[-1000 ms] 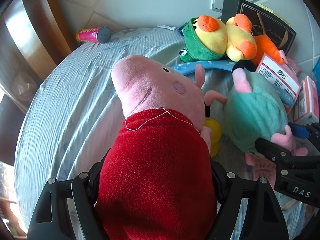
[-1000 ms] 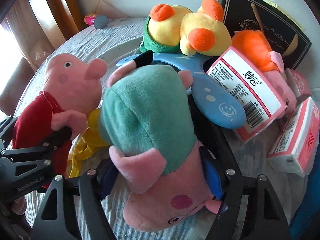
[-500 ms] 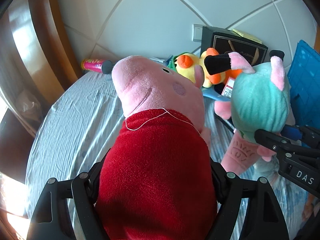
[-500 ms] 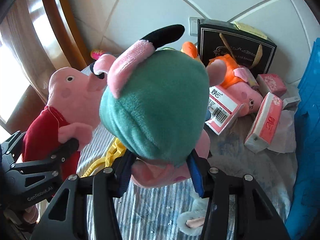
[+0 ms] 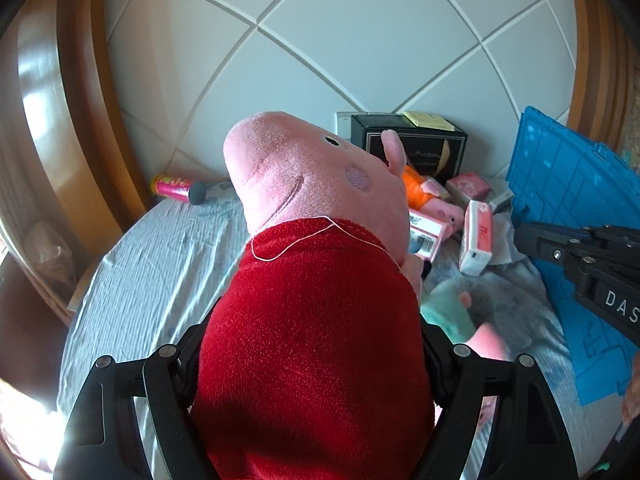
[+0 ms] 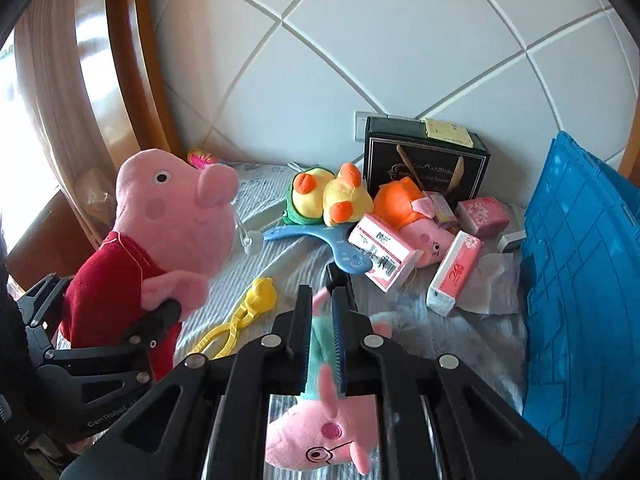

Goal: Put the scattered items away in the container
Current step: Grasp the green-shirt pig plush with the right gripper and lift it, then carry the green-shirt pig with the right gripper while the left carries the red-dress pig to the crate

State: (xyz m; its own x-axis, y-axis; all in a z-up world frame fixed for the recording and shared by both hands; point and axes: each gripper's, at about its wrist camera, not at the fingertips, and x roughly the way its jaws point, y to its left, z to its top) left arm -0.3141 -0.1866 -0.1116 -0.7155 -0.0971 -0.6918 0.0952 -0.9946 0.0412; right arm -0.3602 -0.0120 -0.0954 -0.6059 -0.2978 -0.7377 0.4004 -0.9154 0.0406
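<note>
Fuzzy red-and-pink plush pig (image 5: 312, 320); crinkled pale blue cotton bedsheet (image 5: 160, 280); ribbed blue plastic crate (image 6: 580, 300); glossy varnished wood frame (image 6: 120, 100); matt black plastic left hand-held gripper (image 5: 308, 360).

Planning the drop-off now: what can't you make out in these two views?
- Blue crate inside: both views show only its outer wall, cut by the right edge.
- Teal pig toy: right wrist view, blurred, partly behind the right claw, just closed empty.
- Left claw contact: left wrist view, covered by the red pig toy.
</note>
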